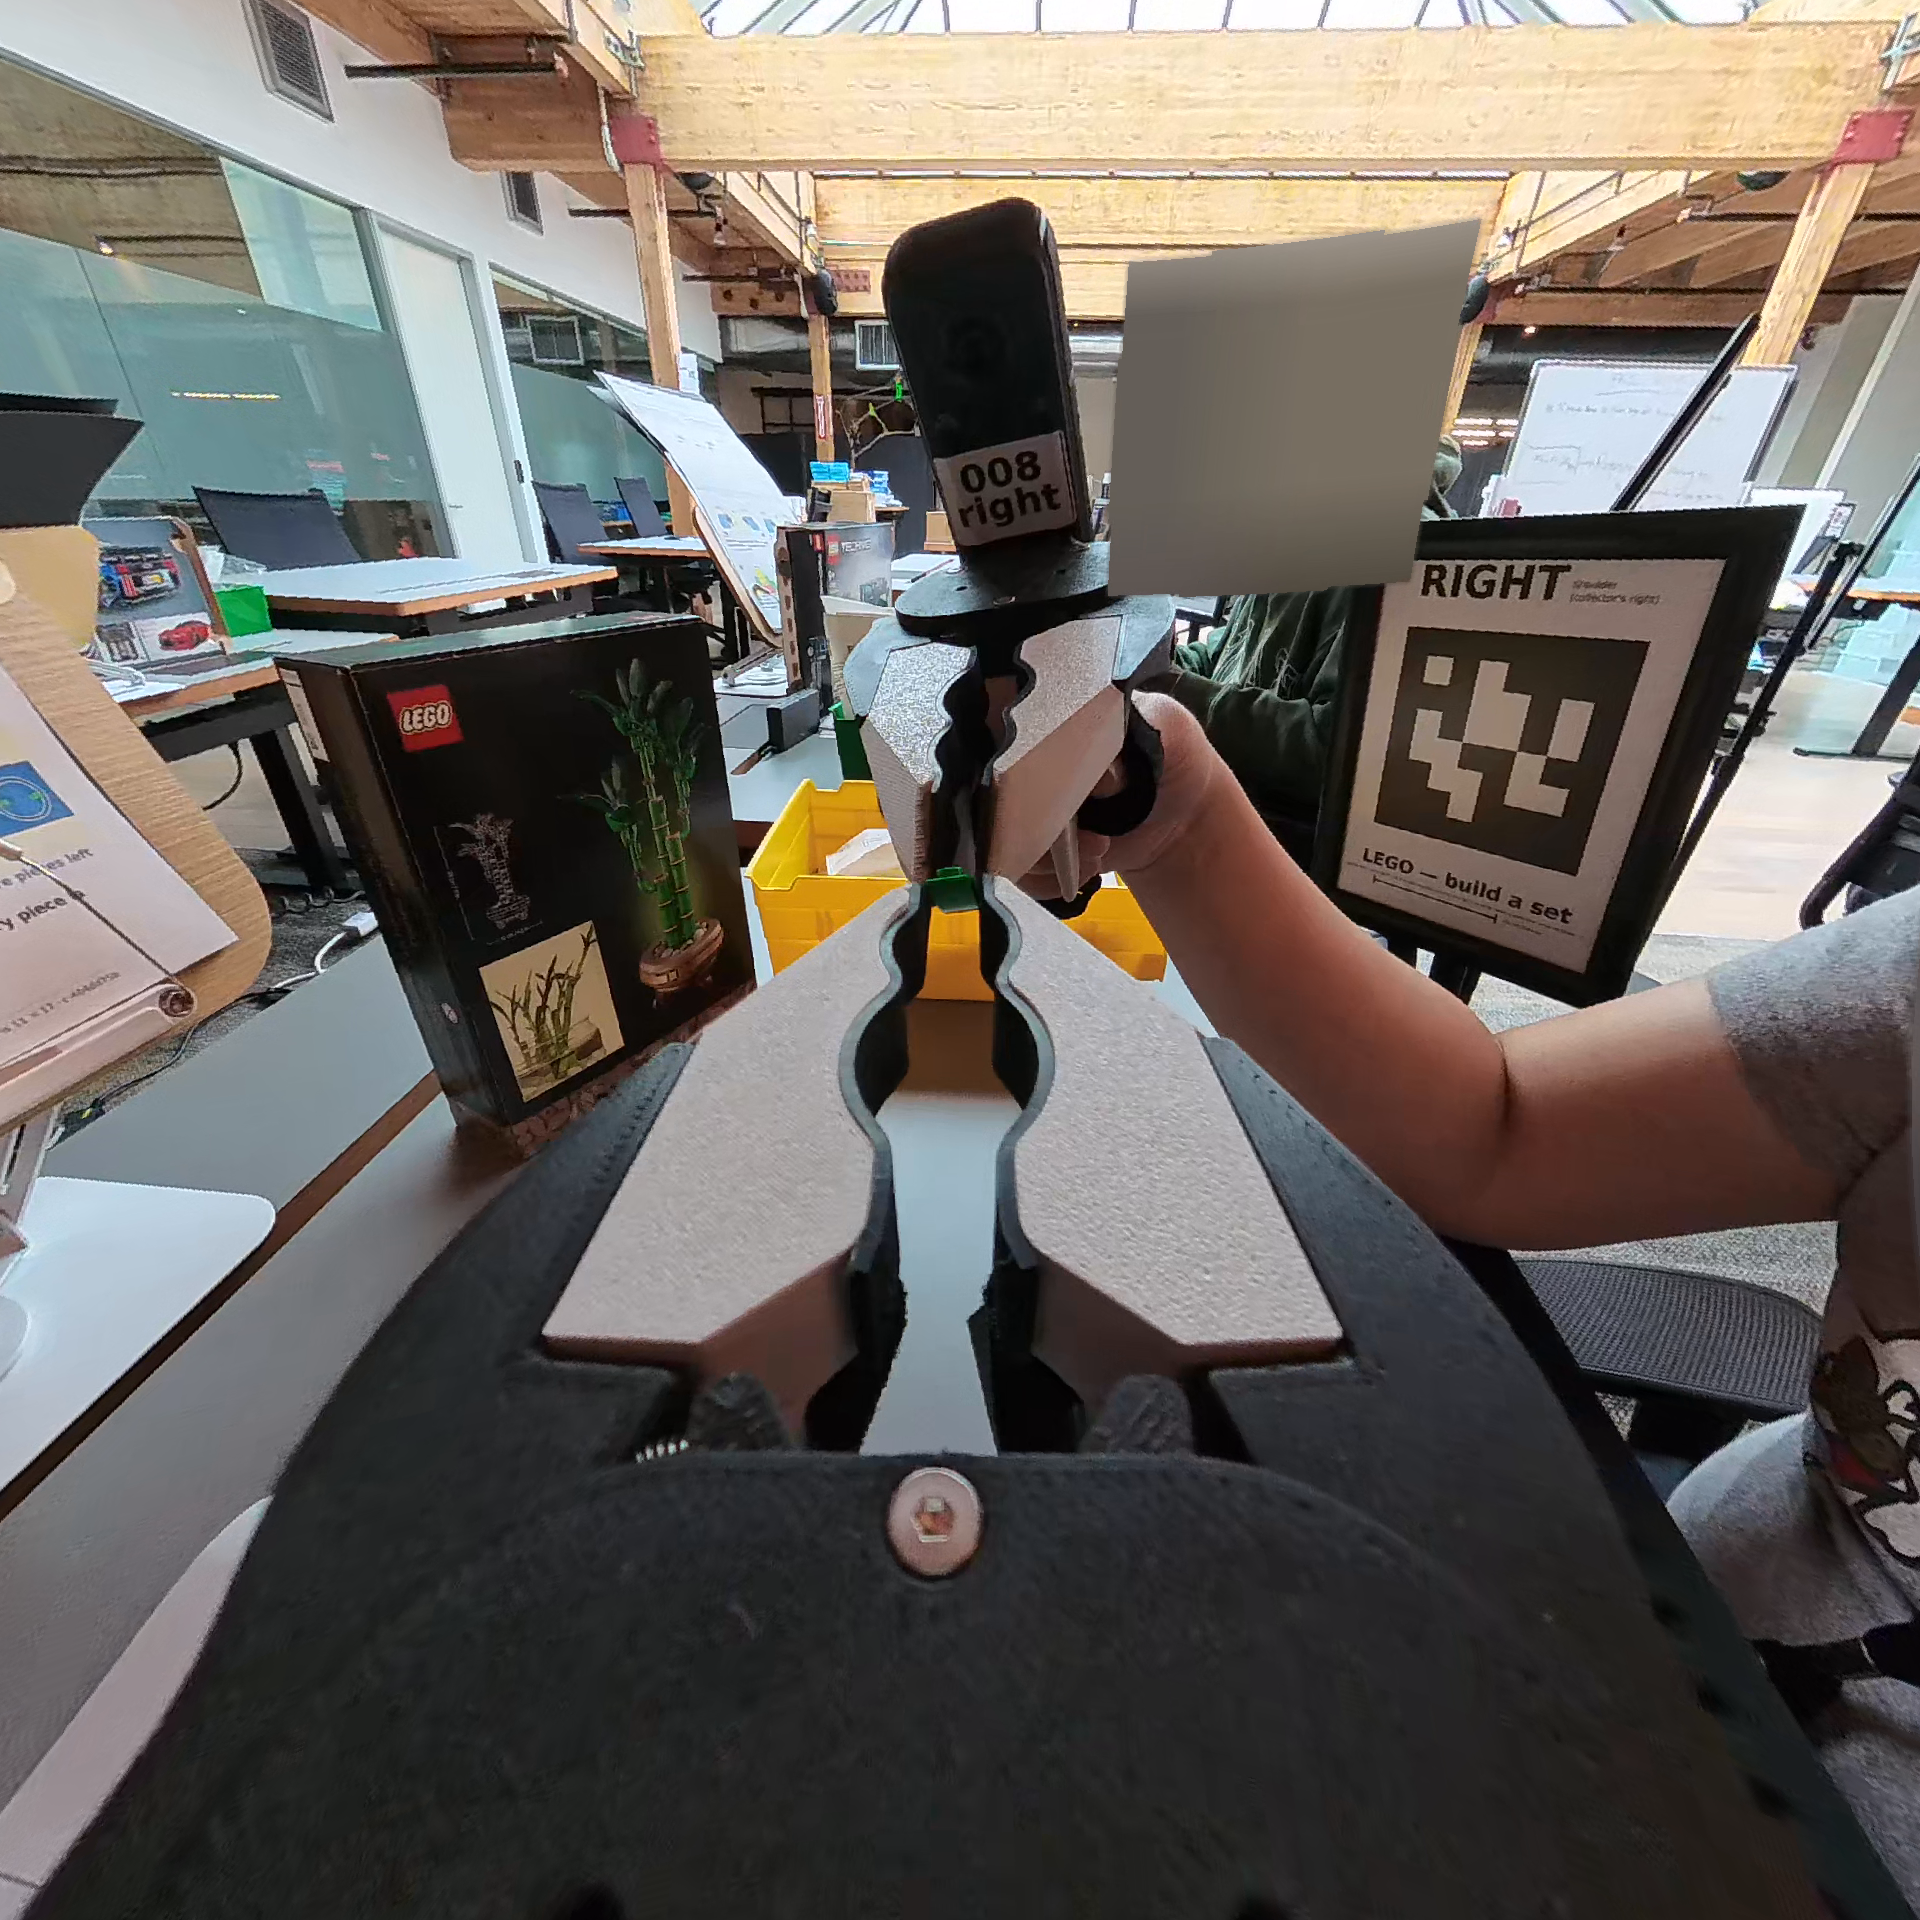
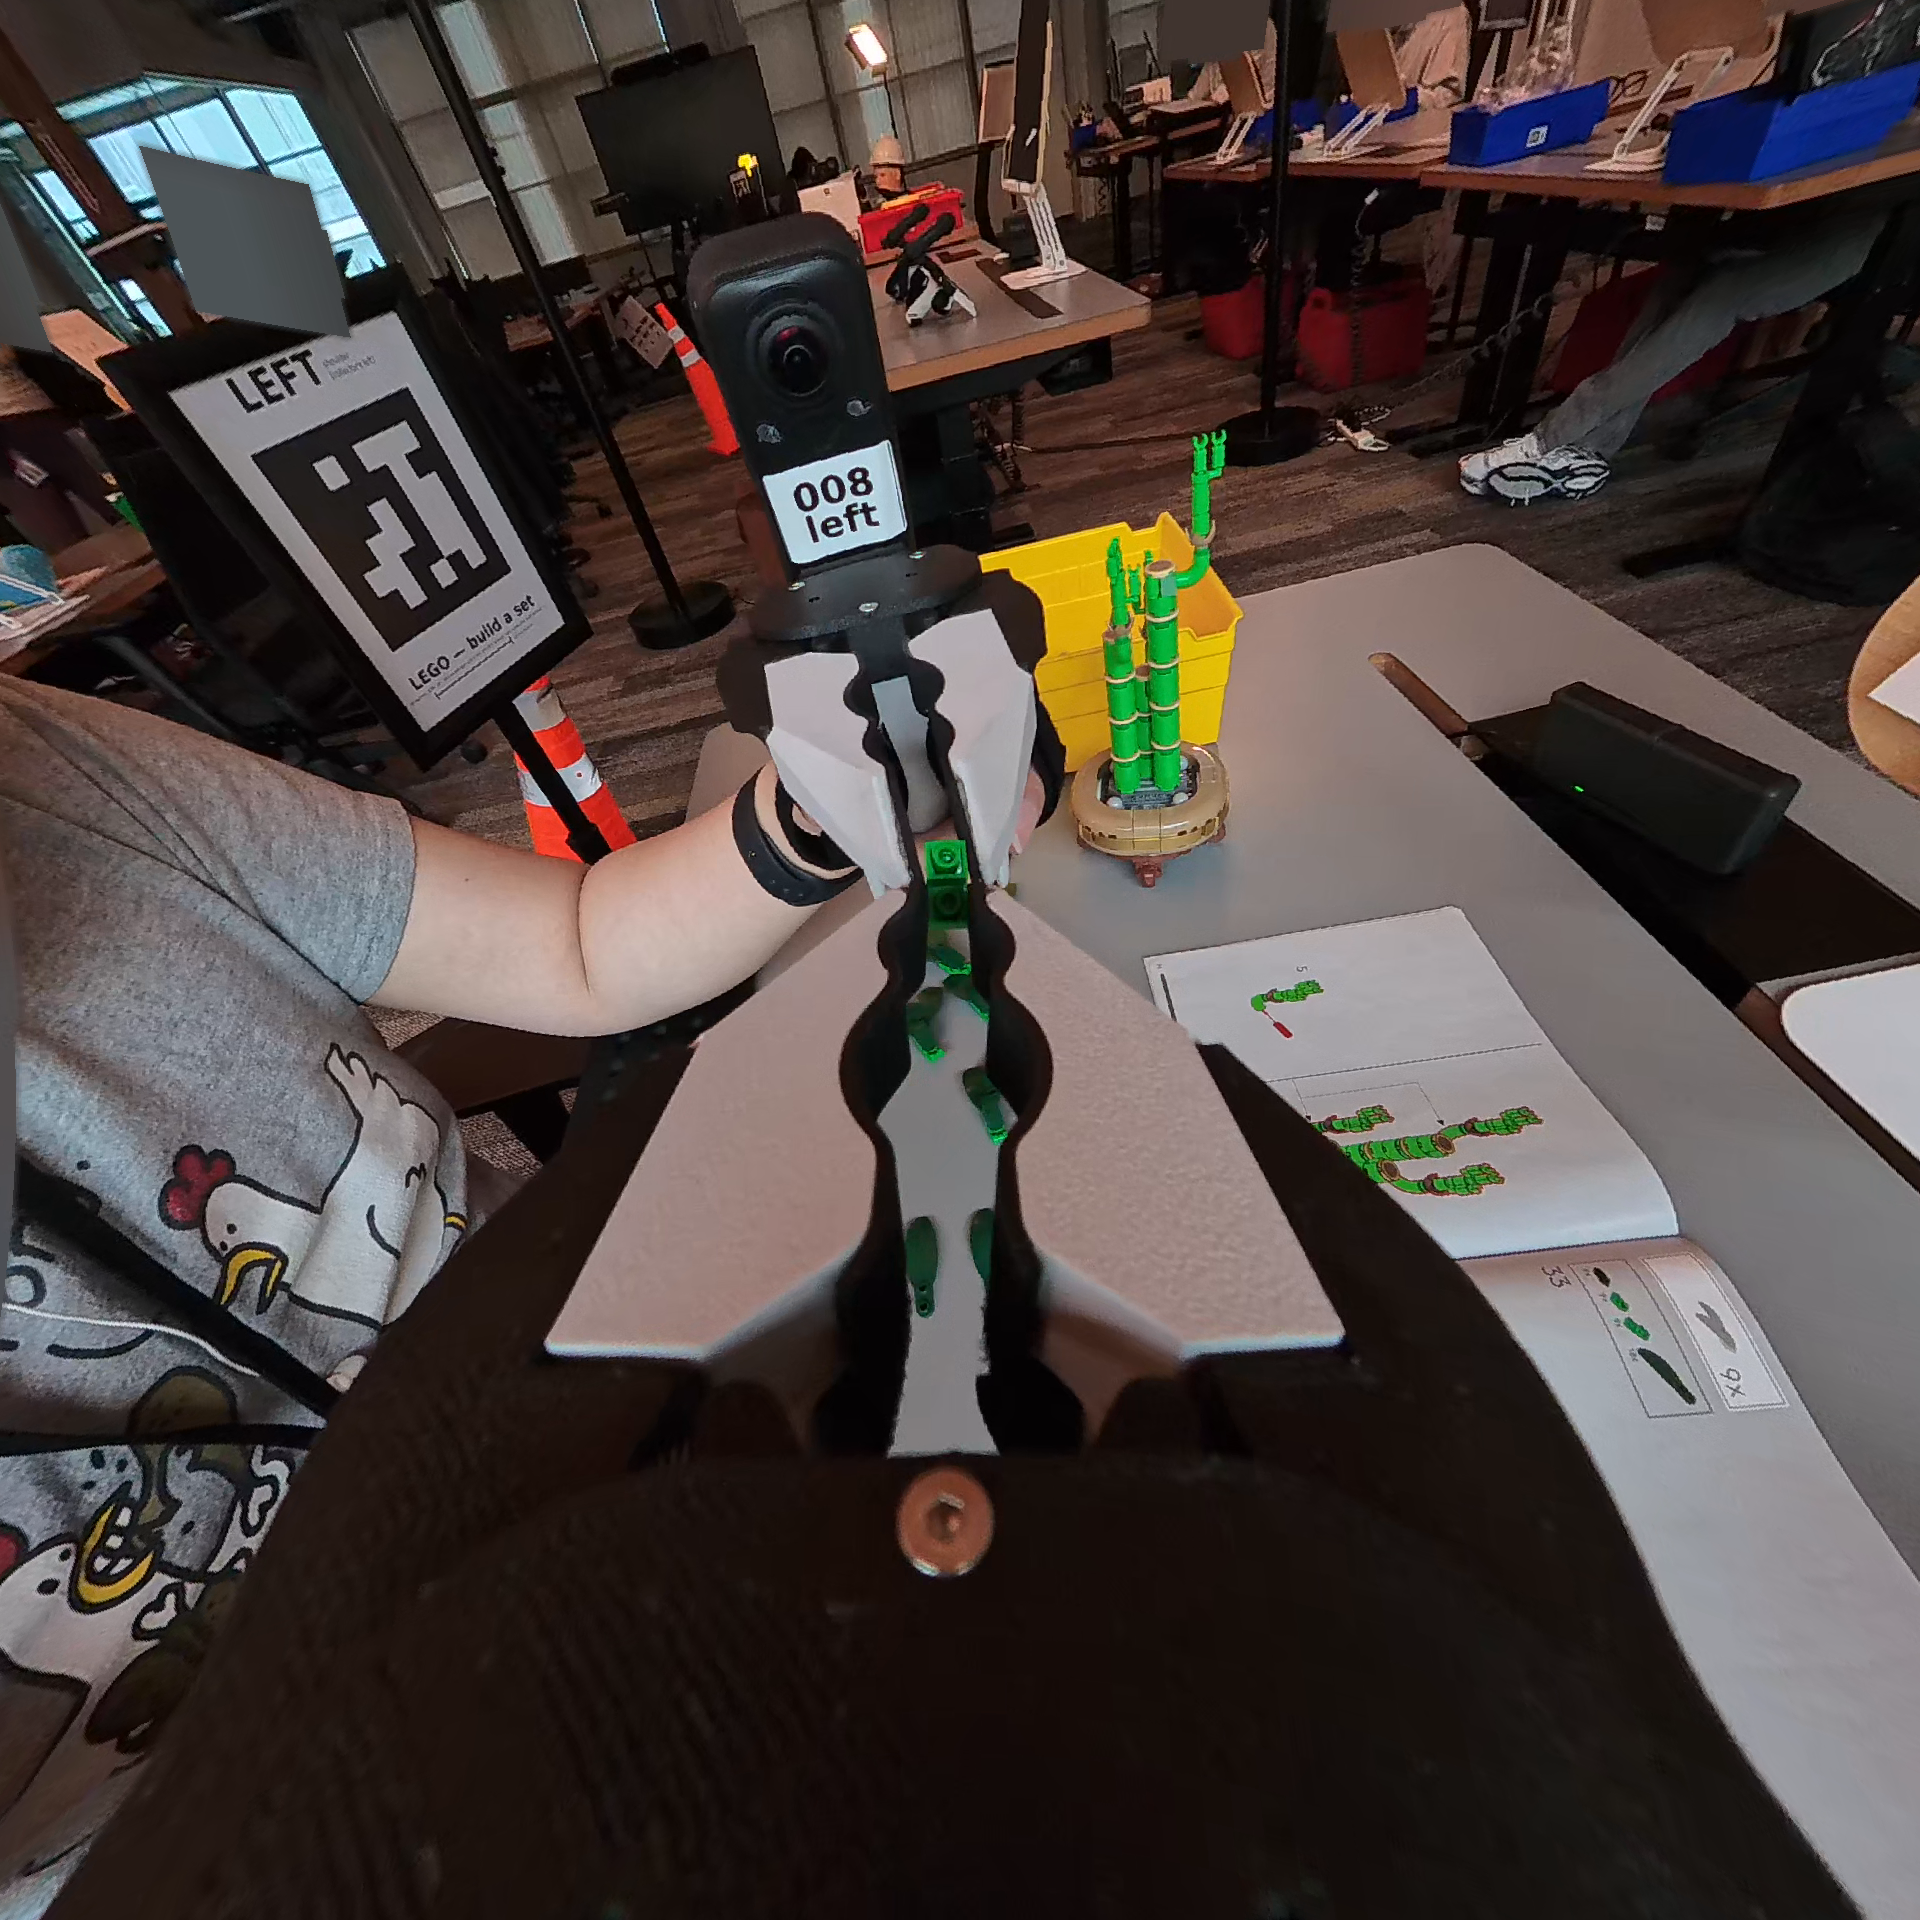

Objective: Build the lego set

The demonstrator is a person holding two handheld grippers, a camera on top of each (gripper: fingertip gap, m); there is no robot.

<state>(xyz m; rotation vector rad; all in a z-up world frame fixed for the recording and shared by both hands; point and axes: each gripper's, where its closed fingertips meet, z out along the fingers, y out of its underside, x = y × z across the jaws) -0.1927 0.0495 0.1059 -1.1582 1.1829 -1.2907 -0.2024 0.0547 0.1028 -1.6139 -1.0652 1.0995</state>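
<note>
We saw a yellow bin at the far side of the grey table, just behind the half-built bamboo model; from the left wrist view the same bin held something pale and brownish that we could not make out. The model stood upright in a tan, bowl-shaped pot, green stalks rising from it, one curling up to the right.

We held both grippers raised above the table, tip to tip, each camera facing the other. The left gripper had its fingers nearly together, pinching a small green piece. The right gripper was likewise almost closed at its tips on a small green stack; we could not tell whether the two held one joined piece or separate ones. The right hand wrapped its handle with the forearm stretching back to the right; the left hand, a dark band at its wrist, did the same from the left.

Loose green leaf pieces lay on the table beneath the right gripper's fingers. An open instruction booklet lay to the right, nearer than the model. A black set box picturing bamboo stood on the left. Framed marker signs stood behind each hand, and each camera carried a white label
</note>
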